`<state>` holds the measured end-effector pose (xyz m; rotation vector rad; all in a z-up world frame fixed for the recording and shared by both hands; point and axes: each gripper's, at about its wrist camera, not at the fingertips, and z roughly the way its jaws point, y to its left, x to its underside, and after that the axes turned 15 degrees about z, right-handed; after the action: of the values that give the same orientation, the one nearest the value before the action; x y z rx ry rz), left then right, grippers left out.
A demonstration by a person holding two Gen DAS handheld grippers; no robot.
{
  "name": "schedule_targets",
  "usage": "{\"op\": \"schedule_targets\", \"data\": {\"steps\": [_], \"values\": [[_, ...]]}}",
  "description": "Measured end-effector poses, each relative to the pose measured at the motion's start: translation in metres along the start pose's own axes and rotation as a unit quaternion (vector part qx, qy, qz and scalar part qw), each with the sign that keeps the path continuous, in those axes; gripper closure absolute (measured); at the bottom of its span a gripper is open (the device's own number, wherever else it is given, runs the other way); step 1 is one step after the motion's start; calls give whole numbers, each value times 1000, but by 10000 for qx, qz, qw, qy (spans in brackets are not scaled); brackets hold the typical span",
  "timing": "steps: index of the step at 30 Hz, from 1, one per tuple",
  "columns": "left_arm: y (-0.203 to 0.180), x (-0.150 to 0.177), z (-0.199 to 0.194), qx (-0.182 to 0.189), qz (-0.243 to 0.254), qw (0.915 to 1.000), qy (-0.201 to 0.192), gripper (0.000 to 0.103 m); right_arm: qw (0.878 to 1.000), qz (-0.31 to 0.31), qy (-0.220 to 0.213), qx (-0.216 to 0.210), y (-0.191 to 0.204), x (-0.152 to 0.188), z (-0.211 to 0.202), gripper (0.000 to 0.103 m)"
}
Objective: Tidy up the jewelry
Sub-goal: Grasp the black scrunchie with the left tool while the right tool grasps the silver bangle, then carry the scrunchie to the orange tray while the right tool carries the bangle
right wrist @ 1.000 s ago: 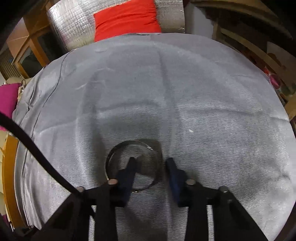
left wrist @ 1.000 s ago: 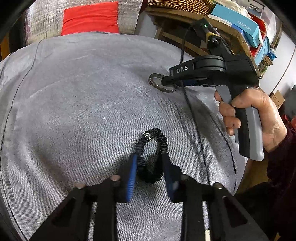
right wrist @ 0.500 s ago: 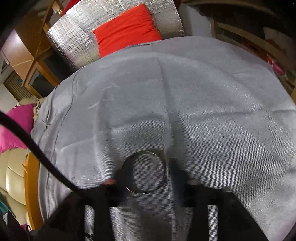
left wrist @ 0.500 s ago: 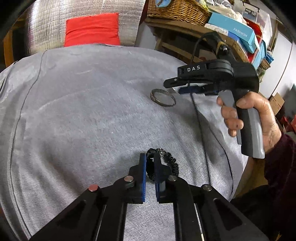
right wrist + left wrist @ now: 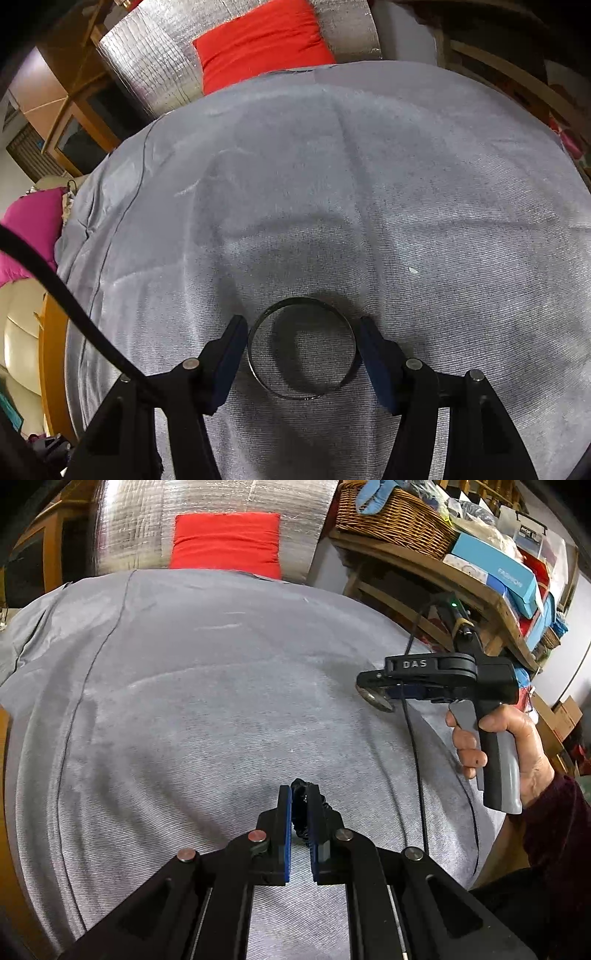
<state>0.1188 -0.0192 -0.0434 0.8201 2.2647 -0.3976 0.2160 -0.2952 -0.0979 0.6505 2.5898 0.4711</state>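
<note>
My left gripper (image 5: 299, 805) is shut on a black beaded bracelet (image 5: 301, 812) and holds it just above the grey cloth (image 5: 184, 720). My right gripper (image 5: 301, 343) grips a silver metal bangle (image 5: 303, 356) across its width, one pad on each side, above the cloth; the bangle's shadow lies below it. In the left wrist view the right gripper (image 5: 373, 692) sits at the right with the bangle (image 5: 375, 701) hanging at its tip.
A red cushion (image 5: 225, 542) on silver foil lies beyond the cloth's far edge. A wooden shelf (image 5: 424, 568) with a wicker basket (image 5: 395, 513) and boxes stands at the right. A black cable (image 5: 413, 757) trails down from the right gripper. A pink cushion (image 5: 29, 229) lies left.
My left gripper closed on the black bracelet and lifted it. My right gripper widened around the bangle, closed on it and raised it off the cloth.
</note>
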Motion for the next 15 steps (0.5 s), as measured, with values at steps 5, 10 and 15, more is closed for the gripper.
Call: {"op": "schedule_targets", "data": {"steps": [5, 10, 15], "values": [[4, 1, 3, -2, -53, 10000, 20, 95, 9999, -74, 136, 70, 2, 4, 8, 37], [3, 0, 5, -8, -47, 10000, 30, 95, 9991, -298, -2, 310, 14, 10, 9, 38], [5, -3, 6, -52, -138, 9999, 13, 95, 9992, -331, -37, 218, 23, 13, 5, 39]]}}
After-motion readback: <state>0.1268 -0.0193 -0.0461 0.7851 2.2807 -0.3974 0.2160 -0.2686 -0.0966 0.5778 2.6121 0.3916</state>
